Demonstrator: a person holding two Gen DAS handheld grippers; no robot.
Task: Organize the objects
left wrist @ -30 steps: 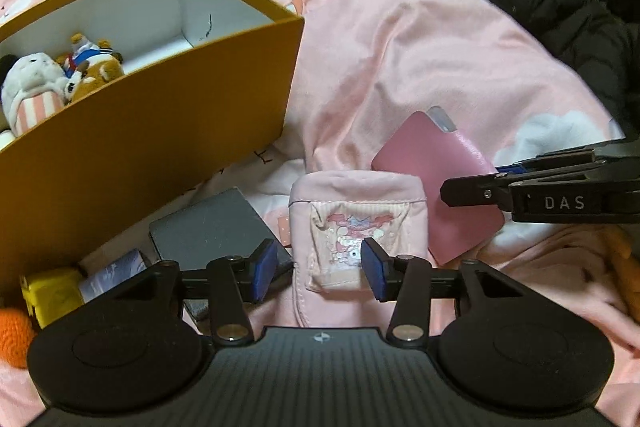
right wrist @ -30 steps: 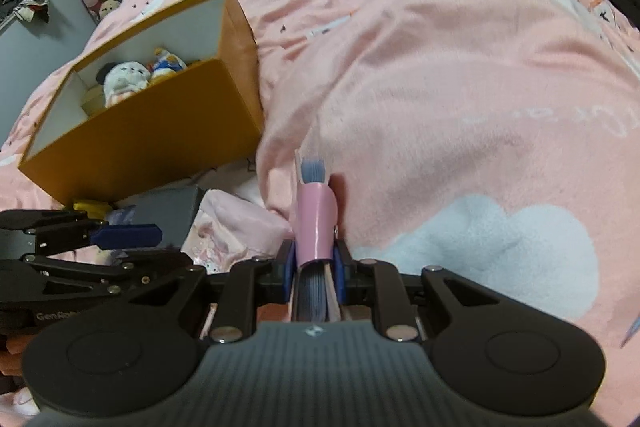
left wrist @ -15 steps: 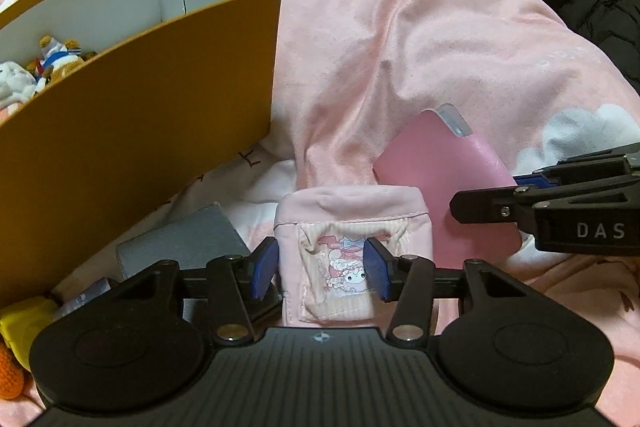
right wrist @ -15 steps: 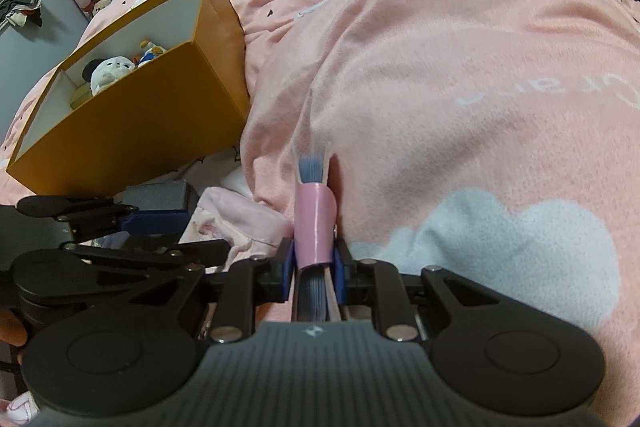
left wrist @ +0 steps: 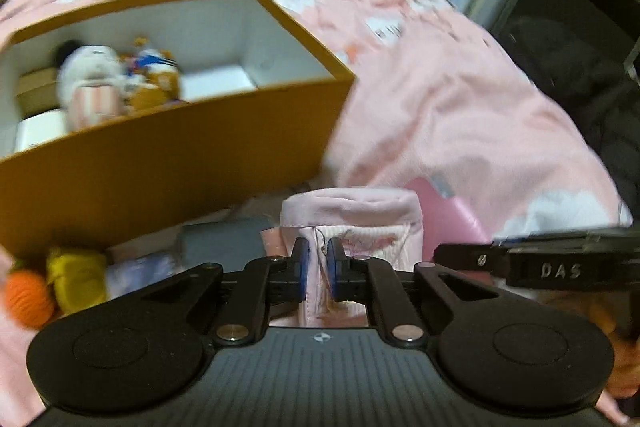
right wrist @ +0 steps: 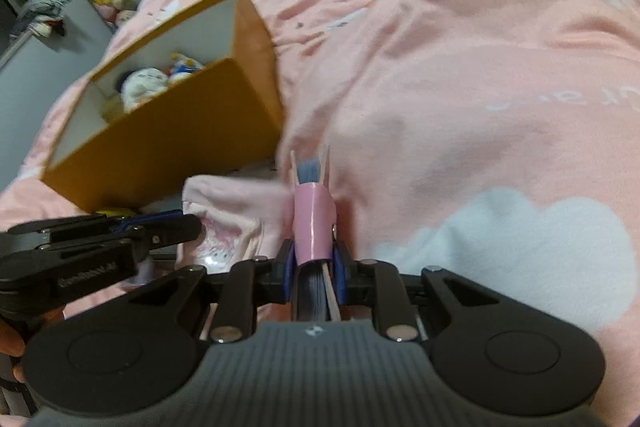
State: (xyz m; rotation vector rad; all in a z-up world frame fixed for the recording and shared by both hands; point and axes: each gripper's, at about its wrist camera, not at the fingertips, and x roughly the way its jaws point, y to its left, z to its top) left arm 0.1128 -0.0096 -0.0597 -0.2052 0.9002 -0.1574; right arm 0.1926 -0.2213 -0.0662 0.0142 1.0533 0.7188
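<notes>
My left gripper (left wrist: 318, 269) is closed on the pink fabric pouch (left wrist: 352, 217); the blue pads pinch a fold of cloth near its front seam. I take it at the edge because the cloth is soft and gives no firm body to clamp, so a pinched fold is, I think, the safest hold. The pouch looks quilted and limp, with a printed cartoon panel, and its top rim is rolled and rounded.

My right gripper (right wrist: 314, 265) is clamped on the pink notebook (right wrist: 313, 227). I hold it by the spine, upright, so the cover stands as a thin edge toward the camera and the bluish page block shows between the covers. The cover is smooth and a little glossy, stiff compared with the pouch.

The orange box (left wrist: 168, 155) stands on the pink blanket (right wrist: 460, 115), beyond and to the left of both grippers. It is of rigid cardboard, white inside, open at the top, and plush toys (left wrist: 94, 83) already lie in it. I judge that both things in my grippers are meant to go there too.

Beside the box's near wall lie an orange knitted ball (left wrist: 28, 301) and a yellow toy (left wrist: 76, 277), blurred, not yet put away.
</notes>
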